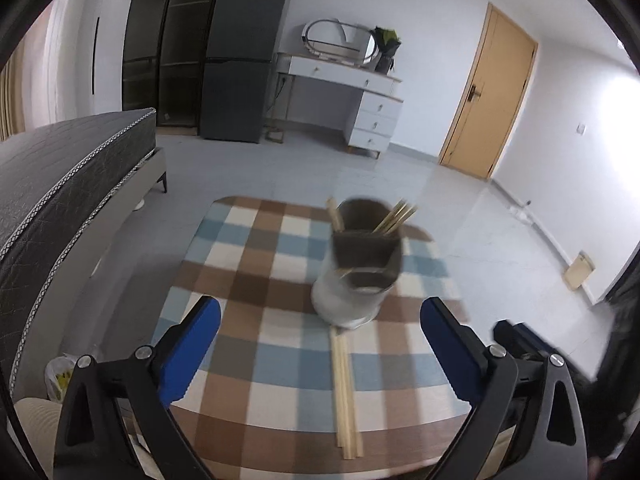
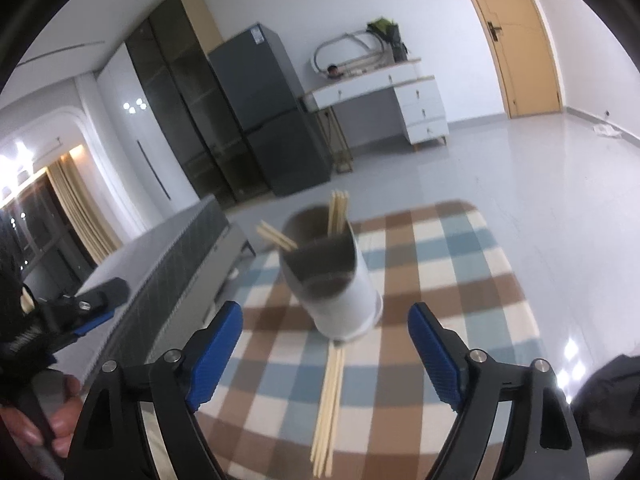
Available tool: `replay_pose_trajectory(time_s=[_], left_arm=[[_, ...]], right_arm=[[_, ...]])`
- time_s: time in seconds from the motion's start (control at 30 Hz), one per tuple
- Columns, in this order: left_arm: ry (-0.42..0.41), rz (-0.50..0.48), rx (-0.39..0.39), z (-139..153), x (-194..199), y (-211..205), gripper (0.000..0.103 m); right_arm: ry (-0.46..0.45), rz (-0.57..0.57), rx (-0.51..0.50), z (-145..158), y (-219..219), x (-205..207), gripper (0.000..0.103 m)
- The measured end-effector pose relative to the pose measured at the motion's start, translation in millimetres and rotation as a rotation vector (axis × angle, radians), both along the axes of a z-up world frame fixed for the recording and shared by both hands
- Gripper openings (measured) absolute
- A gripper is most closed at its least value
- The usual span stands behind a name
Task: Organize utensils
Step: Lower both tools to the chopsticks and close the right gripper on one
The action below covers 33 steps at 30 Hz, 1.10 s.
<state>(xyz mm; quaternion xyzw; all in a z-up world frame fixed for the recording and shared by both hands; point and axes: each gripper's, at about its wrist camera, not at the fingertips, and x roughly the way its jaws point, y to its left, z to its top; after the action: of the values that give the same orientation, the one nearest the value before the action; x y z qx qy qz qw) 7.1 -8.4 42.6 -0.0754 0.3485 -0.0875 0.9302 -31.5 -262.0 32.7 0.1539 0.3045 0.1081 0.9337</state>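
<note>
At nine o'clock in the left wrist view a dark quilted bed [image 1: 60,184] runs along the edge, and beside it the bench [image 1: 256,264] carries a checked cloth of brown, blue and cream. The left gripper [image 1: 320,352] hangs over the near part of this cloth with its blue-padded jaws spread wide and nothing between the pads. Ahead of it, toward twelve o'clock, stands the utensil holder [image 1: 352,280] — a pale cylinder with dark inner compartments, blurred in both views. Some chopsticks [image 1: 394,216] lean out of its far compartments. A loose bundle of chopsticks [image 1: 346,392] lies flat on the cloth, running from the holder's base toward six o'clock, its far end touching or just under the base. In the right wrist view a hand [image 2: 44,420] shows at eight o'clock, gripping a dark handle. The right gripper [image 2: 326,354] likewise has its jaws wide apart and empty, the holder [image 2: 344,300] at twelve o'clock from it and the flat chopsticks [image 2: 330,400] lying between the pads' lines — untouched by either. At two o'clock the tiled floor [image 2: 520,168] stretches to a wooden door [image 2: 516,40].
</note>
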Motion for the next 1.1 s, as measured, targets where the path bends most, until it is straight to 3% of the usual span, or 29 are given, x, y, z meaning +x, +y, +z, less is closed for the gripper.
replay_pose_trajectory(time_s=[0.23, 0.43, 0.53, 0.7, 0.97, 1.1], left_arm=[[0.090, 0.046, 0.078, -66.5, 26.2, 7.6, 0.098], [0.180, 0.091, 0.088, -109.0, 49.3, 16.4, 0.098], [0.215, 0.139, 0.107, -121.9, 57.9, 23.4, 0.098], [0.236, 0.177, 0.111, -126.6, 66.4, 31.0, 0.098], [0.244, 0.185, 0.090, -126.1, 70.1, 34.9, 0.098], [0.233, 0.232, 0.094, -121.9, 70.5, 43.5, 0.098]], right_arm=[[0.190, 0.009, -0.088, -56.7, 10.7, 22.1, 0.085], [0.349, 0.036, -0.157, -102.9, 26.4, 56.7, 0.075], [0.409, 0.064, -0.196, -123.4, 36.3, 77.8, 0.065], [0.509, 0.133, -0.229, -156.1, 51.8, 107.9, 0.041], [0.551, 0.177, -0.281, -175.6, 72.8, 117.4, 0.039], [0.548, 0.147, -0.317, -176.6, 79.8, 115.7, 0.039]])
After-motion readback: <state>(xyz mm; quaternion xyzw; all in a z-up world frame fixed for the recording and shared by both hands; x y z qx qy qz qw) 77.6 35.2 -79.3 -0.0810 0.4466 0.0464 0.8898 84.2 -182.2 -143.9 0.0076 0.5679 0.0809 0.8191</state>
